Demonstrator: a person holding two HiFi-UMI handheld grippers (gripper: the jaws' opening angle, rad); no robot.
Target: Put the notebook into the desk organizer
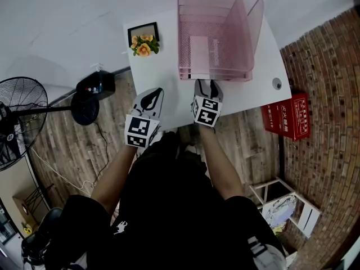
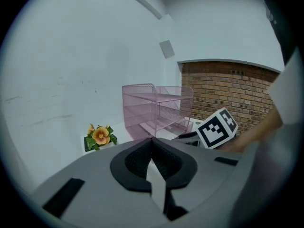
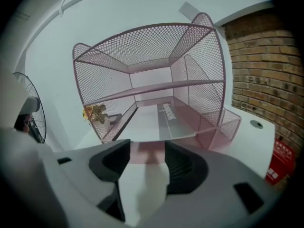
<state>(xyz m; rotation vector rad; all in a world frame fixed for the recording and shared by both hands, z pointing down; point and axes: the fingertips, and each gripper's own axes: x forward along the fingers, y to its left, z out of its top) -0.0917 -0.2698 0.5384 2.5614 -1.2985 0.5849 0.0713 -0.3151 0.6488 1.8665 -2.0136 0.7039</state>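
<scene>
Head view, largest first: what have I got? (operator)

Entry 1: white desk point(image 1: 163, 77); you stand at its near edge. Entry 2: pink mesh organizer point(image 1: 247, 27), upright at the desk's far side, open front towards you. Entry 3: notebook point(image 1: 201, 50), flat on the organizer's bottom shelf, wholly inside, touched by neither gripper. (note-keeper)

And the grippers? (operator)

Right gripper view: your right gripper point(image 3: 146, 151) has its jaws spread, with only bare desk and the organizer's front lip in the gap. It sits just before the open front. Left gripper view: your left gripper point(image 2: 152, 144) has its jaw tips pressed together, nothing in them. It is beside the right one, towards the desk's left edge, the two apart. Smallest: orange flowers point(image 1: 144, 45) at the desk's far left corner, beside the organizer, not touching it. (note-keeper)
</scene>
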